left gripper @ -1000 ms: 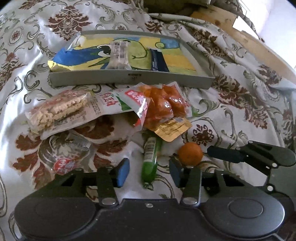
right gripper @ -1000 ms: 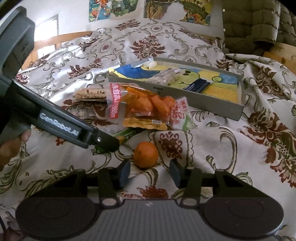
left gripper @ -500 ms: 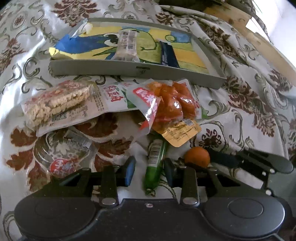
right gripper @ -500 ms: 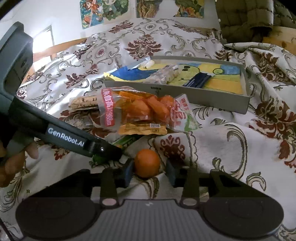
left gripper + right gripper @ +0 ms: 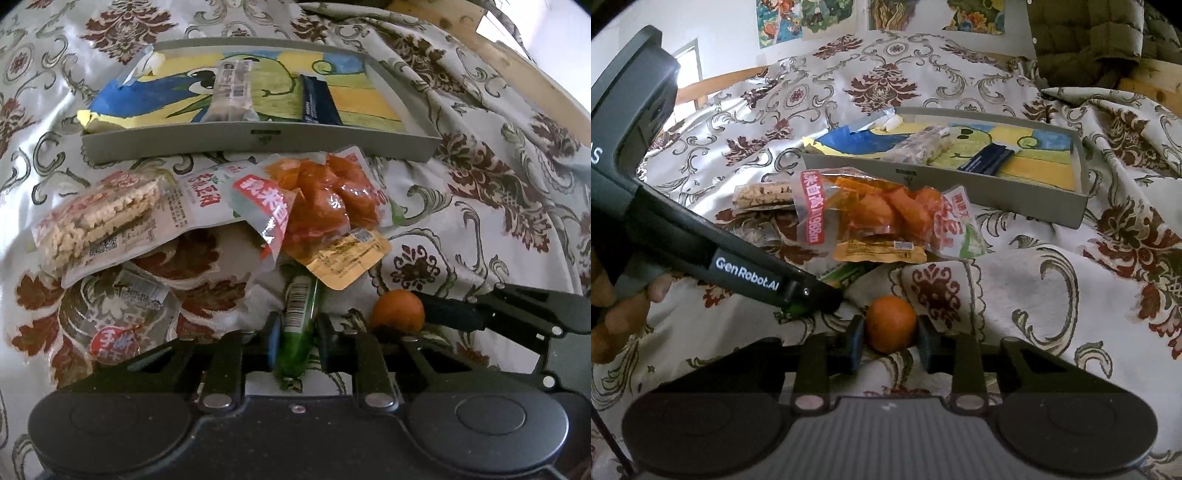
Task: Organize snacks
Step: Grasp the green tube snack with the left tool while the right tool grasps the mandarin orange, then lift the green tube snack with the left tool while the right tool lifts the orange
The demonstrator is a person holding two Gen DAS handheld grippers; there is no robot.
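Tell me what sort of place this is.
Most likely a bedroom: the snacks lie on a rumpled floral bedspread over a wooden frame, with posters on the wall behind.

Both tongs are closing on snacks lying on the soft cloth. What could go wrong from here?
1. The green packet reaches under the yellow pouch; lifting it with the left tongs may drag the pile.
2. The orange is round; the right tongs, closing, could squeeze it out so that it rolls.
3. The tongs work close together, so they may bump while lifting toward the tray.
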